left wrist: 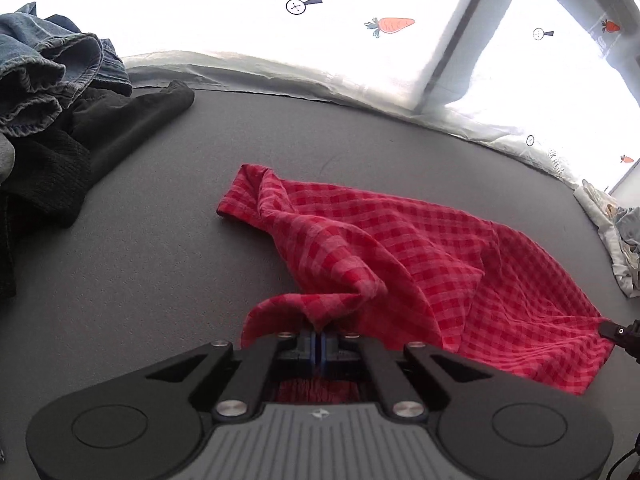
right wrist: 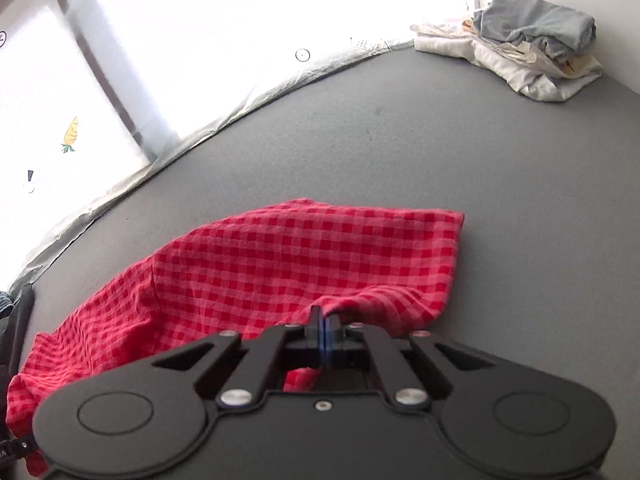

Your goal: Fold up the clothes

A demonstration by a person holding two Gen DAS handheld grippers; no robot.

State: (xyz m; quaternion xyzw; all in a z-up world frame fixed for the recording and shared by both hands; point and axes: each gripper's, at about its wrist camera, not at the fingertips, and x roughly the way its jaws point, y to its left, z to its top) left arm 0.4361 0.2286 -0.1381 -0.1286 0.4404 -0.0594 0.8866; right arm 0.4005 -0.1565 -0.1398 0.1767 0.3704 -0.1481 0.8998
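Clamped tight on a bunched fold of the red checked cloth (left wrist: 400,248), the left gripper (left wrist: 319,334), blue pads pressed together with fabric pinched between and trailing back under the jaws. Clenched likewise on the near edge of the same cloth, the right gripper (right wrist: 323,326), a small peak of gingham rising just at its fingertips. Spread rumpled across the grey table (left wrist: 160,280), the cloth itself, one corner twisted and rolled toward the far left, the rest sloping away to the right, nowhere flat. Heaped at the far left, well apart, a pile of denim and dark clothes (left wrist: 52,100); stacked in the far right corner, folded pale garments (right wrist: 520,44). Behind, a bright wall sheet printed with carrots (left wrist: 394,24). Likely risks from here: thin pinches slipping free under a sharp lift, since only a little fabric sits between the pads; uneven pull from the two grips dragging the twist deeper instead of shaking it out; a fold laid over the rolled far corner and trapping the wrinkle; a wide sweep to the left brushing the denim pile.
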